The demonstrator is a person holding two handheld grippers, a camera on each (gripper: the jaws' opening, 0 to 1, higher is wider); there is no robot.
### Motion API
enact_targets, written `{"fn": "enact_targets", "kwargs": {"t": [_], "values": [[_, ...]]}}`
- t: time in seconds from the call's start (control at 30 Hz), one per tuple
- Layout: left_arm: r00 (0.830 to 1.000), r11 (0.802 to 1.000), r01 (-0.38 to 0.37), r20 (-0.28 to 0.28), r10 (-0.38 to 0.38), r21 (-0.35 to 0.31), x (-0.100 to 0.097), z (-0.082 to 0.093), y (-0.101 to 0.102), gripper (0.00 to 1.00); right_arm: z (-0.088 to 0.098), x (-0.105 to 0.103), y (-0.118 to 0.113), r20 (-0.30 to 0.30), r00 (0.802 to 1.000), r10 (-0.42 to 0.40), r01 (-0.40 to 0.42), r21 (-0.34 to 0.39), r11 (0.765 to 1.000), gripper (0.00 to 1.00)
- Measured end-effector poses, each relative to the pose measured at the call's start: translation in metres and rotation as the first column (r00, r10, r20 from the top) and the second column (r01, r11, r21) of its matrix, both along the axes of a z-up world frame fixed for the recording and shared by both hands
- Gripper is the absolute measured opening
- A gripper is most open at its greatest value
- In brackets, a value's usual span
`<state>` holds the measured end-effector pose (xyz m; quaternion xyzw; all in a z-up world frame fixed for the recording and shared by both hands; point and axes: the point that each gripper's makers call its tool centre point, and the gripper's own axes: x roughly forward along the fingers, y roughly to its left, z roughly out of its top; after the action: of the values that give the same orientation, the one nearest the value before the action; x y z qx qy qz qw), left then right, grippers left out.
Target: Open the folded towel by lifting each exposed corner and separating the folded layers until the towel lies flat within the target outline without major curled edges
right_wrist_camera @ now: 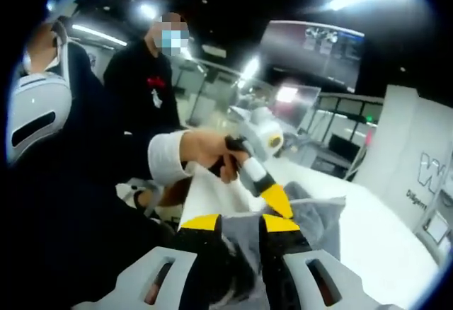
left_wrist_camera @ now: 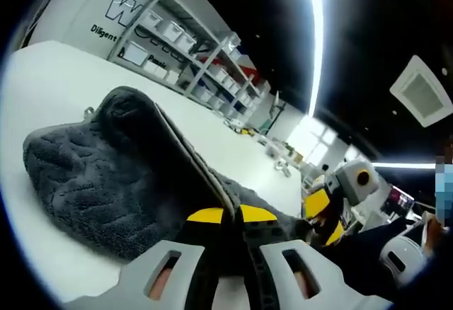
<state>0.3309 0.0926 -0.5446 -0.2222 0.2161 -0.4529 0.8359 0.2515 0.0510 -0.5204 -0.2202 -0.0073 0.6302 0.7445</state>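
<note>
Left tongs [left_wrist_camera: 231,218] clenched on towel [left_wrist_camera: 106,175] edge, dark grey towel bunched on white surface [left_wrist_camera: 42,83], fold ridge rising toward tongs. Right tongs [right_wrist_camera: 239,224] clamped on towel's other edge, lifted off surface. Hand [right_wrist_camera: 209,151] grips left tongs' handle. Shelves [left_wrist_camera: 191,55] behind.

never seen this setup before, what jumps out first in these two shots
The dark grey towel stands out, humped on the white table with one edge pulled up into the left gripper. In the right gripper view, the right gripper pinches grey cloth too, while a person's hand holds the left gripper just beyond.
</note>
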Motion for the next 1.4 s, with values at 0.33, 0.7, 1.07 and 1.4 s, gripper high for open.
{"fn": "enact_targets", "kwargs": {"t": [0.33, 0.7, 1.07, 1.4], "values": [[1.0, 0.999, 0.001, 0.021, -0.002, 0.034, -0.003, 0.004, 0.008, 0.05, 0.0, 0.029, -0.016, -0.041, 0.993, -0.109, 0.109, 0.018, 0.994, 0.19], [0.999, 0.998, -0.02, 0.045, 0.017, 0.058, -0.003, 0.01, 0.02, 0.05, -0.014, 0.067, -0.04, -0.119, 0.956, -0.269, 0.27, -0.008, 0.963, 0.21], [0.998, 0.997, -0.031, 0.051, 0.028, 0.064, -0.005, 0.012, 0.025, 0.05, -0.03, 0.09, -0.061, -0.164, 0.915, -0.369, 0.367, -0.039, 0.929, 0.22], [0.998, 0.997, -0.031, 0.05, 0.028, 0.065, -0.005, 0.013, 0.029, 0.05, -0.047, 0.118, -0.091, -0.166, 0.86, -0.483, 0.479, -0.068, 0.875, 0.22]]}}
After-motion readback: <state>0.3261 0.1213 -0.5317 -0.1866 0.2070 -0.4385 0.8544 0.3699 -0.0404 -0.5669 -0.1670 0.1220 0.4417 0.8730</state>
